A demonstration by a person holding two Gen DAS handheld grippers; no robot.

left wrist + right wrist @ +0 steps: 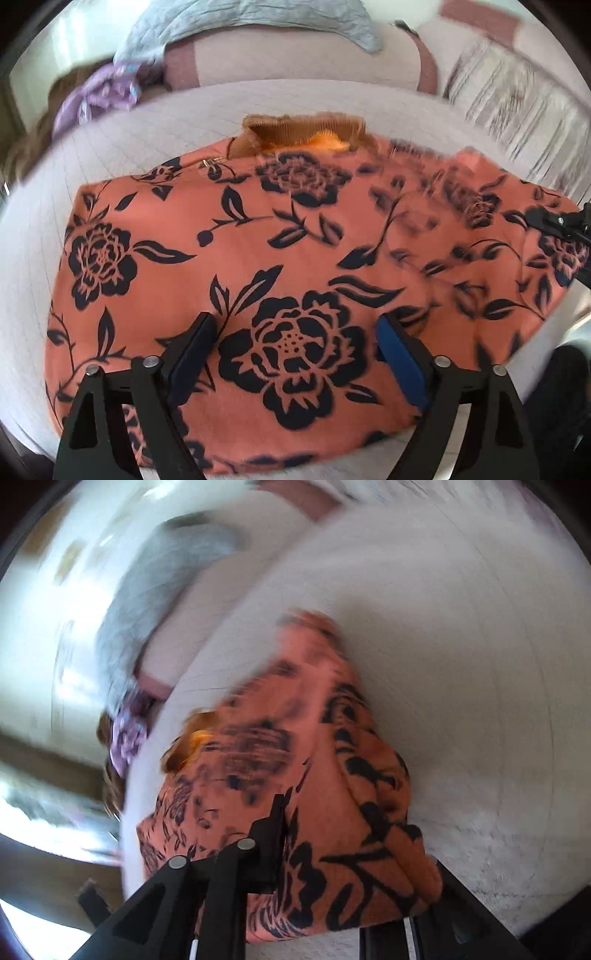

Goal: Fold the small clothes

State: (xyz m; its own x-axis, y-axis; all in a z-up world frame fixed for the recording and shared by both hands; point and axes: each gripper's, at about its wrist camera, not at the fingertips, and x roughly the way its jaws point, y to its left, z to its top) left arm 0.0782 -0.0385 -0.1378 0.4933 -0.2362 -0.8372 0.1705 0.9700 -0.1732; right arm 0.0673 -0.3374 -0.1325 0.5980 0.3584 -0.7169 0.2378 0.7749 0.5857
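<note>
Between right tongs (pixel 354 853): floral garment (pixel 332 812) bunched.

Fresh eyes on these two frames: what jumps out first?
The orange garment with bold black flowers, spread over the pale quilted bed and filling the left wrist view. The left tool hovers open above its near hem. In the blurred right wrist view, a bunched fold of the same fabric sits between the right tool fingers, apparently gripped.
</note>
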